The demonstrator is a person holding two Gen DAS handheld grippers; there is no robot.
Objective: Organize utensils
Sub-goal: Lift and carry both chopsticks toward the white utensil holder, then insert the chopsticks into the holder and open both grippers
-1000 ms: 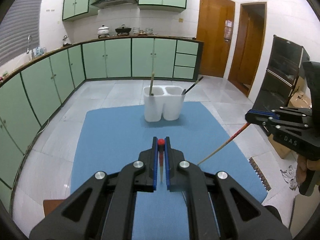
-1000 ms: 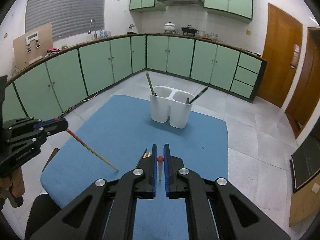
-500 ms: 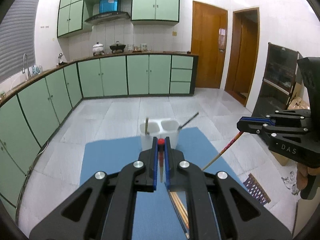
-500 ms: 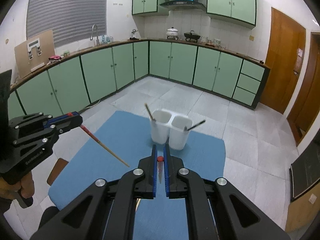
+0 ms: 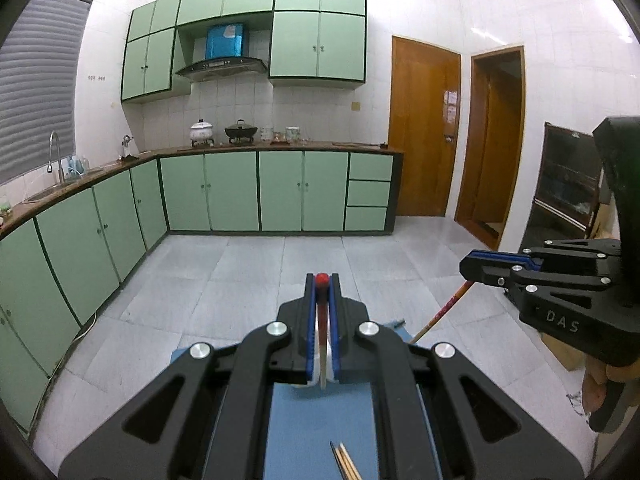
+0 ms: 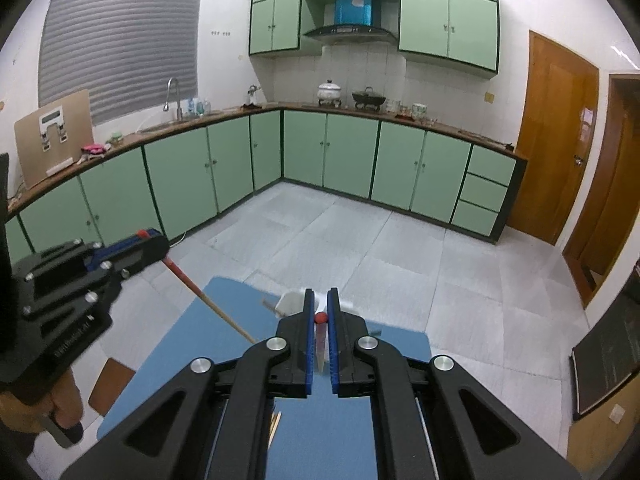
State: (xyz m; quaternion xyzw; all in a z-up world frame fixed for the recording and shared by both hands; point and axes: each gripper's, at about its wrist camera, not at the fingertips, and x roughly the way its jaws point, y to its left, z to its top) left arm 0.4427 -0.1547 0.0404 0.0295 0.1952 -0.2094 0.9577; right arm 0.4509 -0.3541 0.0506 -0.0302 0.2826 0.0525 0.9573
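Blue-mat bench (image 6: 352, 432) on grey tile floor; green L-shaped kitchen cabinets (image 5: 232, 192) beyond. Left gripper (image 5: 322, 320) clenched on red-tipped wooden chopstick (image 5: 321, 320); right gripper (image 6: 318, 332) grasping another (image 6: 319, 340). White plastic utensil holder (image 6: 290, 304) at mat's far edge, partly hidden.

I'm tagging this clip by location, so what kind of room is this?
A home kitchen: green cabinets along the walls, a range hood over pots on the counter, and a sink tap under the window.
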